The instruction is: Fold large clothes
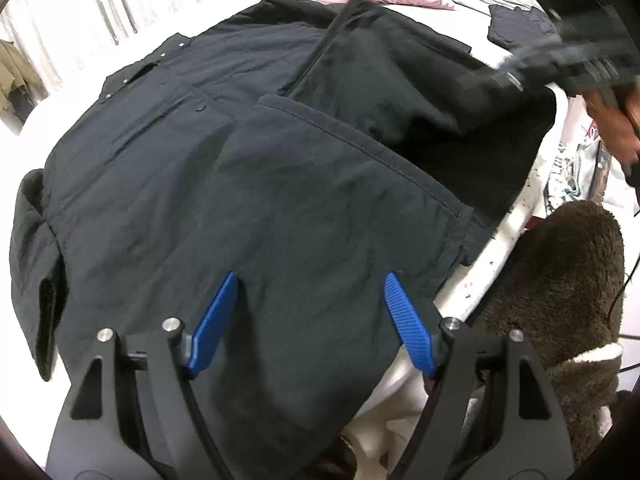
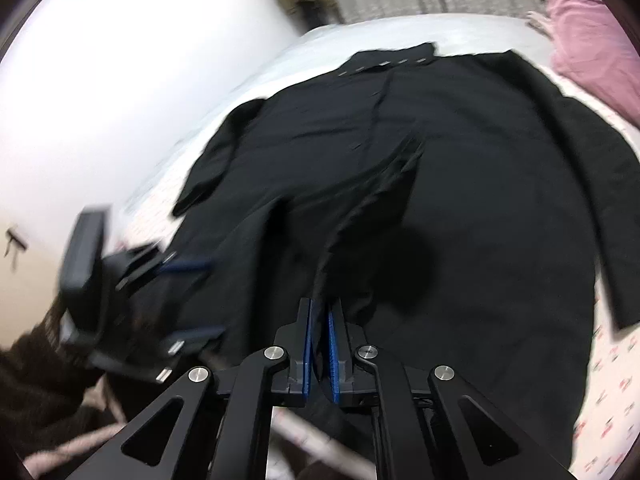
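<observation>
The right gripper [image 2: 320, 344] has its blue fingers [image 2: 307, 344] pinched on a fold of the dark coat [image 2: 460, 184], which spreads ahead over the bed [image 2: 612, 380] (left gripper [image 2: 192, 300] blurred, leftward, fingers apart).

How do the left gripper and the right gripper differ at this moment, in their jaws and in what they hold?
The left gripper has its jaws wide open and grips nothing; the right gripper is shut, with a fold of the dark coat between its pads. Both have blue pads and point down at that coat on the bed.
</observation>
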